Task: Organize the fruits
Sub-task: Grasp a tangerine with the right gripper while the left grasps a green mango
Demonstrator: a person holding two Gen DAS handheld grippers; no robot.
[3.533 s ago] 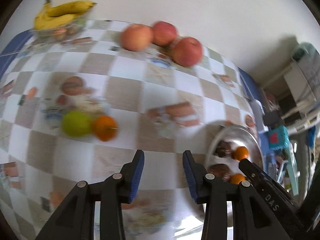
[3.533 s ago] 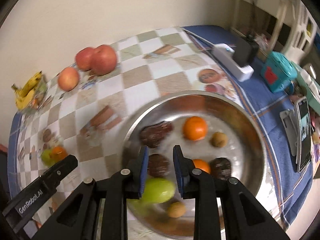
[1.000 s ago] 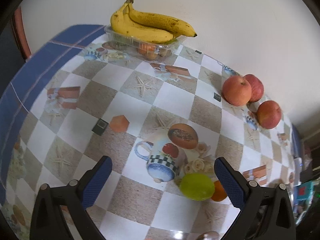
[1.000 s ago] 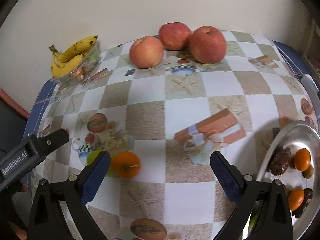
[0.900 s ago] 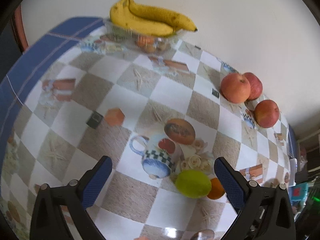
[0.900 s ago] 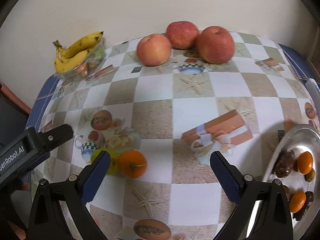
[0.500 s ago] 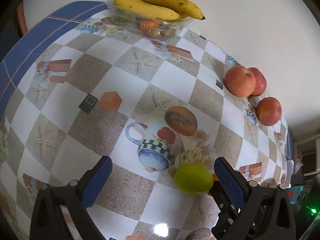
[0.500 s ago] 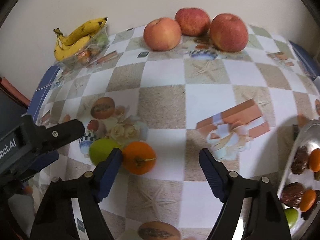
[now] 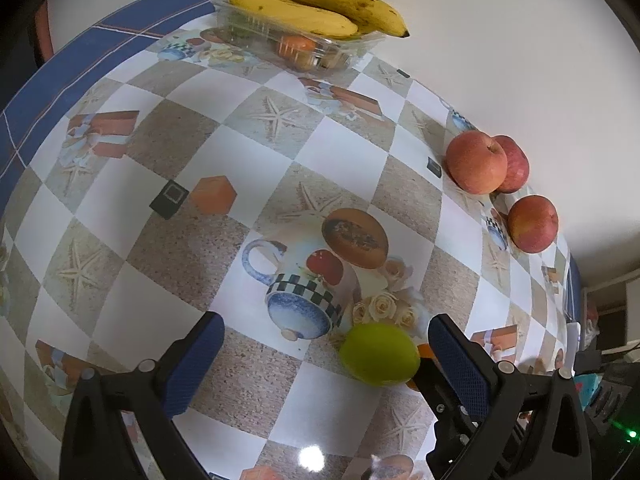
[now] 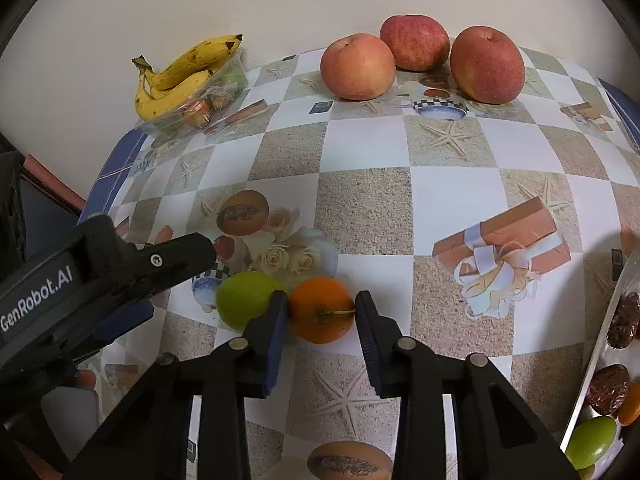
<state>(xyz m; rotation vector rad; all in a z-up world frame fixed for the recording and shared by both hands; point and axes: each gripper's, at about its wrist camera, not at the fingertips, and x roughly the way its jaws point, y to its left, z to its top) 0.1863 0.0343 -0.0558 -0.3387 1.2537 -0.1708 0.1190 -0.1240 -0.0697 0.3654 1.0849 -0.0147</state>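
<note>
We saw the orange (image 10: pixel 321 309) lying on the bench (image 10: pixel 368 204), its short stem turned sideways toward the right-hand pad, and it sat between the closing jaws of the right hand-held gripper (image 10: pixel 322 336), with the left pad at its skin and a sliver of space on the stem side. Just beside it, touching or nearly so, lay the green fruit (image 10: pixel 245 299), smooth and oval. Three red apples (image 10: pixel 420 62) stood clustered by the wall, two of them touching. A bunch of spotted bananas (image 10: pixel 182 74) rested on top of a clear plastic tray (image 10: pixel 224 92) holding small fruits.
</note>
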